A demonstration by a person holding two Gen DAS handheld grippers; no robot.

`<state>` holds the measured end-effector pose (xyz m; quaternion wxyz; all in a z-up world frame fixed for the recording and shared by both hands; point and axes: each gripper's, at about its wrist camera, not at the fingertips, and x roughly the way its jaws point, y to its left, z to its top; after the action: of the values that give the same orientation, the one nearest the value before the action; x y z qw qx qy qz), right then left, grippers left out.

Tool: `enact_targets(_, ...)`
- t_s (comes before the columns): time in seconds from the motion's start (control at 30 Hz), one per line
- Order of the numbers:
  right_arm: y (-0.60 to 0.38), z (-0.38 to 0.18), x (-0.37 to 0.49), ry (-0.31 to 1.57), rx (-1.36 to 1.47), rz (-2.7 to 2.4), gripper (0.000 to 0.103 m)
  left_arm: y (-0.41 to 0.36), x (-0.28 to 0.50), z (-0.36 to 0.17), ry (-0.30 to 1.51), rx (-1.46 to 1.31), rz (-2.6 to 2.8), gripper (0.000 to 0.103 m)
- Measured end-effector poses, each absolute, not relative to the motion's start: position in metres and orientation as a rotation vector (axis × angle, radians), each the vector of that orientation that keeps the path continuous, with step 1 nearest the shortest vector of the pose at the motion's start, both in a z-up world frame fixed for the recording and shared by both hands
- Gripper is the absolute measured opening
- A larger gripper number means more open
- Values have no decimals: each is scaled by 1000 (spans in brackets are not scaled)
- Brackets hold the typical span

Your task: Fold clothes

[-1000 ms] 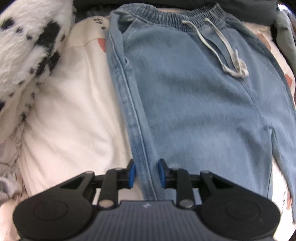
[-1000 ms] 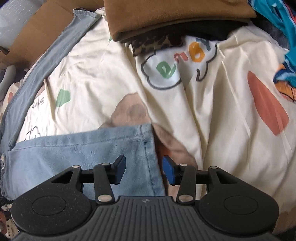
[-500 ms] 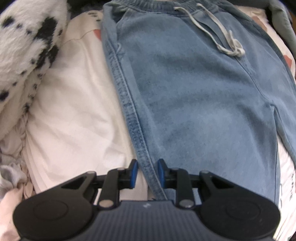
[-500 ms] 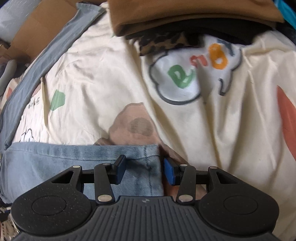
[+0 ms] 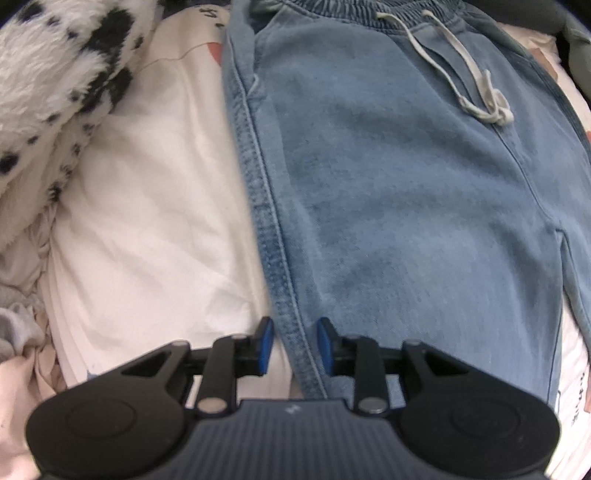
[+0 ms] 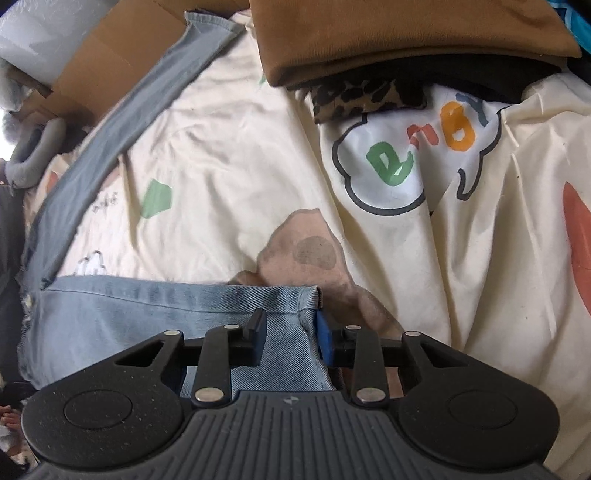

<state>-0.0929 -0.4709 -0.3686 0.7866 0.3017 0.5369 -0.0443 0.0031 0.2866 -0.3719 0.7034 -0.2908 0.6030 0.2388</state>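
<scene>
Two grippers are on one pair of blue denim trousers [image 5: 406,192] that lies flat on a cream printed bedsheet [image 6: 229,177]. No fold is made yet, as far as I can judge: the trousers are spread at full length, so every fold is left to do.

My left gripper [image 5: 291,345] points straight down over the outer side seam [image 5: 266,221]. Its blue pads stand narrowly apart on either side of that seam, and I cannot tell whether they press it.

My right gripper [image 6: 290,332] is at the leg hem [image 6: 207,295]. Its jaws have just been closing, and the hem corner sits bunched between the pads, gripped as far as I can see.

In the left view the trousers run lengthwise away from me, the elastic waistband [image 5: 369,11] and white drawstring [image 5: 476,92] at the far end. A brown folded garment [image 6: 406,33] lies well beyond the hem.
</scene>
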Motion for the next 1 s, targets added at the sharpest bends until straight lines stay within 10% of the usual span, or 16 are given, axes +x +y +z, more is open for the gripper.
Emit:
enact_targets(0.23,-469,-387,-81,1201,597,-146,36,285,8,-372,1348,-626,531,29)
enact_targets(0.33,-469,-387,-81,1219,572,-163,14,284,8,-370,1343,-609,530,23)
enact_targets(0.63,-470,-363,-96,1227,552,-332,0,273,11,-361,1368,-514,490,13)
enact_targets(1.0,-506,-360,-135,1229,641,-439,0,270,1,-362,1359,-470,441,10)
